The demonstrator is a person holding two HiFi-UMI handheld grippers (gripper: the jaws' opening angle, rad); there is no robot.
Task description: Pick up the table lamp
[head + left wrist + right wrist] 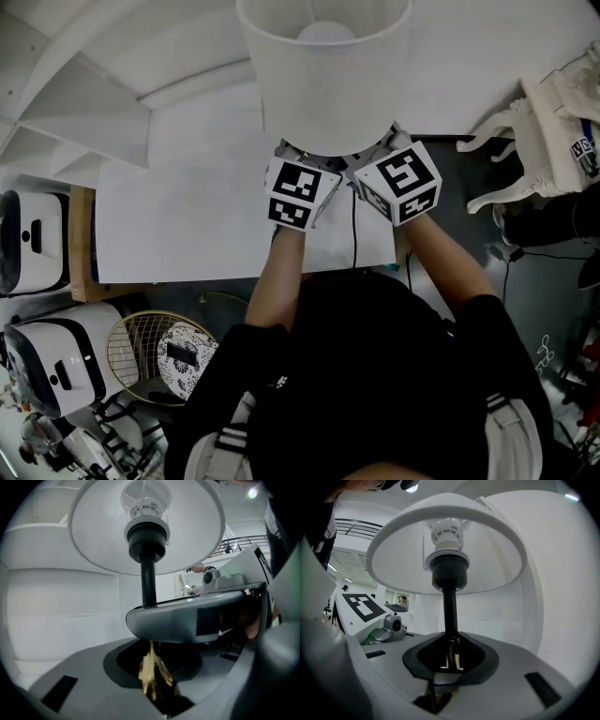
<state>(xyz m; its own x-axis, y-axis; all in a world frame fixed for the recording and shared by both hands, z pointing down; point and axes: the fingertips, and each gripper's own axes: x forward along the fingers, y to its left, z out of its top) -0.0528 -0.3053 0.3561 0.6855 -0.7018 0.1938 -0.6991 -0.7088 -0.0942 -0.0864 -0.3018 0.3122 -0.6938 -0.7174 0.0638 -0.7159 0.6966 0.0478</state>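
**Status: table lamp (323, 75) clamped at the stem by both grippers**

The table lamp stands upright above the white worktop (187, 216). In the head view its white shade (323, 89) covers the tips of both grippers. The two marker cubes (300, 192) (403, 183) sit side by side just below the shade's rim.

Left gripper (152, 667): partly open, with the dark pads closed around the brass section (152, 679) of the stem. The black stem (147, 585) rises from there to the bulb socket. One jaw of the right gripper crosses just above.

Right gripper (450, 660): partly open, pads closed on the same stem at the point where black meets brass.

A black cable (353, 234) lies across the worktop between the person's forearms.
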